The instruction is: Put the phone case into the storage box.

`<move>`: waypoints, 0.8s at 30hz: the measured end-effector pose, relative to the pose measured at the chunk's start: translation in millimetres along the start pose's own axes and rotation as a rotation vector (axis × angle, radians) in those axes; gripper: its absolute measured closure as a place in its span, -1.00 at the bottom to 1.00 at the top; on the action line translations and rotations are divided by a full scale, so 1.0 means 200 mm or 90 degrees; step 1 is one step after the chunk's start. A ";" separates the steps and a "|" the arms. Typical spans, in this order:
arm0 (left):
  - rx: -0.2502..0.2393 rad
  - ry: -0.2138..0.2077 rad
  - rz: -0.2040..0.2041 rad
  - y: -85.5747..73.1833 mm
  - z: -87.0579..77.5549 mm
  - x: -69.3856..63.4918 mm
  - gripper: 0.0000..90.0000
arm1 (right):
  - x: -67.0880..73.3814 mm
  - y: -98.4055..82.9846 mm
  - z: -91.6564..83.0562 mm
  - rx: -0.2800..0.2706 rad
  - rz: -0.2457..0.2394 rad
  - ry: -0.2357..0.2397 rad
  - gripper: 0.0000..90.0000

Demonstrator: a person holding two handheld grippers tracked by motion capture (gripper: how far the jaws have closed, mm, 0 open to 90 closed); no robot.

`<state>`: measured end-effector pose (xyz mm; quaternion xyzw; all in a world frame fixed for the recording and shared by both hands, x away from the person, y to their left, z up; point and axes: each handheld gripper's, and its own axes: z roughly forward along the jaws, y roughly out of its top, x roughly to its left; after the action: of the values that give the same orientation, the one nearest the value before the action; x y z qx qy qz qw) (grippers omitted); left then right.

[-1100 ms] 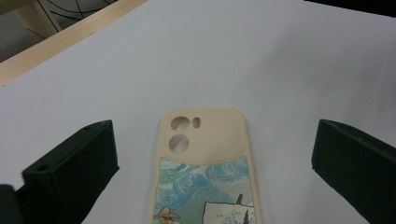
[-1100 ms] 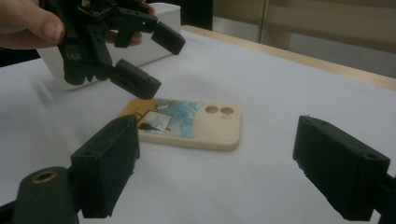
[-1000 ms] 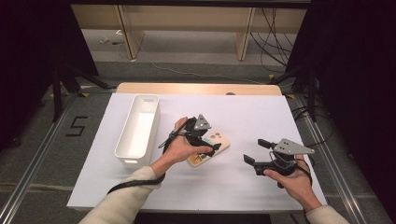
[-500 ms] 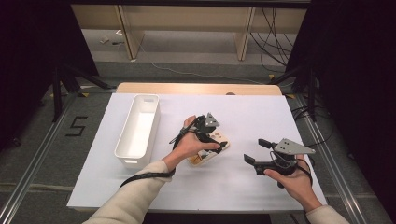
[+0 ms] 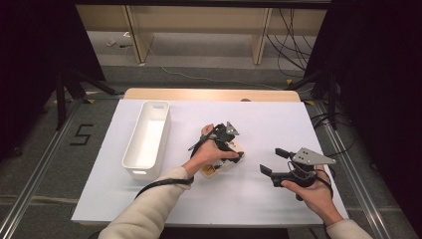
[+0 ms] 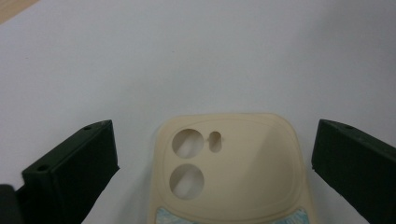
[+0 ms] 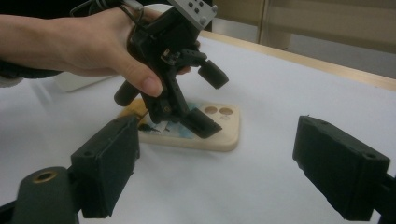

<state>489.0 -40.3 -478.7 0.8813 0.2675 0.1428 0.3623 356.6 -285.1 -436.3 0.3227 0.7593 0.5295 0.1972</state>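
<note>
My left hand-held gripper (image 5: 233, 147) is spread wide, jaws straddling the cream phone case (image 6: 229, 168), which lies flat on the white surface (image 5: 259, 124) right of the white bin (image 5: 148, 139). Not gripped yet, I judge. To do it well: lower squarely, center the case's sides between the jaws, close gently. Right hand-held gripper (image 5: 272, 160) sits wide open, empty, nearby.

A black "5" (image 5: 81, 135) is marked on the grey floor (image 5: 59, 164) left of the table

Grey floor (image 5: 45, 164) surrounds the white-topped table (image 5: 268, 119).
</note>
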 end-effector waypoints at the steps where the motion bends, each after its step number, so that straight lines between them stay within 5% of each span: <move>1: 0.004 0.002 0.002 0.00 0.01 0.00 -1.00 | 0.00 0.00 0.00 0.001 0.000 0.000 -0.65; 24: 0.049 -0.015 -0.004 0.01 0.09 0.00 -1.00 | 0.00 0.00 0.00 0.004 -0.001 -0.001 -0.65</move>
<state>497.5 -51.9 -489.4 0.8954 0.2712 0.1208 0.3318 356.6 -285.3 -436.6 0.3232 0.7613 0.5265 0.1968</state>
